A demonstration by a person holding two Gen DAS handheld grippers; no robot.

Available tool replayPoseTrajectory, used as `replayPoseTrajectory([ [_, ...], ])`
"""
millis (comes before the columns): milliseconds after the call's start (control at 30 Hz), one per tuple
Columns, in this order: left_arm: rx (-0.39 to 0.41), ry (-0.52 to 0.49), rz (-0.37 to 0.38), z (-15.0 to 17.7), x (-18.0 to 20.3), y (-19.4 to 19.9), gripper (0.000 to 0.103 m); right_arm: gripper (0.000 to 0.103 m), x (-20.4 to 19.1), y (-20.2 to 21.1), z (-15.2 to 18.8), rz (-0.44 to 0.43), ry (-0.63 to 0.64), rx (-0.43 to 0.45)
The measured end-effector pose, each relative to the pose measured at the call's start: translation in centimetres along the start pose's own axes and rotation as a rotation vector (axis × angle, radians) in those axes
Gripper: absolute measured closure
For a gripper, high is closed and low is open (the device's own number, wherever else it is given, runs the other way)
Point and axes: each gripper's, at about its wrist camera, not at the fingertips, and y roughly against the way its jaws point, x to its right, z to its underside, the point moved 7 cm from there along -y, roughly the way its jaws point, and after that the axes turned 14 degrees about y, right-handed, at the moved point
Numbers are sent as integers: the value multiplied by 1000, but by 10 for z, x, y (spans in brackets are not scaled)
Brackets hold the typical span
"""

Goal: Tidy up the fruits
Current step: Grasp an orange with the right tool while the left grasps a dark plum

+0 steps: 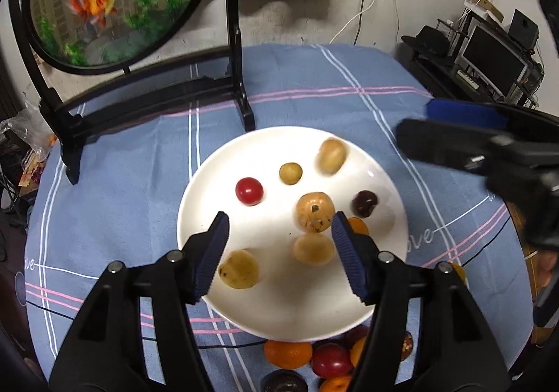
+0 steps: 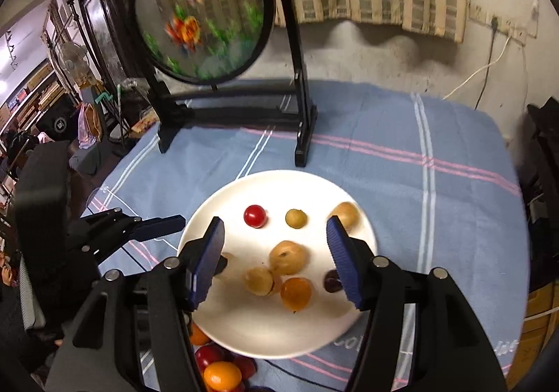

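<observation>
A white plate [image 1: 272, 301] on the blue checked cloth holds several small fruits: a red tomato [image 1: 248, 191], a green-yellow one [image 1: 290, 173], a dark plum [image 1: 364, 203], a brown round fruit [image 1: 315, 212] and tan ones [image 1: 239, 268]. My left gripper [image 1: 280, 219] hangs open above the near half of the plate, its pads touching no fruit. My right gripper [image 2: 275, 221] is open over the plate [image 2: 251, 332] too, with the brown fruit [image 2: 288, 256] and an orange one [image 2: 296, 292] lying below its gap. Neither holds anything.
A heap of oranges and red fruits [image 1: 290, 353] lies on the cloth just in front of the plate. A round goldfish screen [image 1: 115, 1] on a black stand [image 1: 244, 105] rises behind the plate. A monitor shelf [image 1: 489, 57] stands off the table's right side.
</observation>
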Motion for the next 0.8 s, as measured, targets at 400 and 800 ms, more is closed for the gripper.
replayPoseTrajectory([
  [400, 77, -30, -17, 12, 5, 63, 40, 40, -1, 110, 27, 80, 4, 140],
  [800, 41, -4, -76, 81, -45, 89, 34, 40, -5, 122, 158, 95, -108, 14],
])
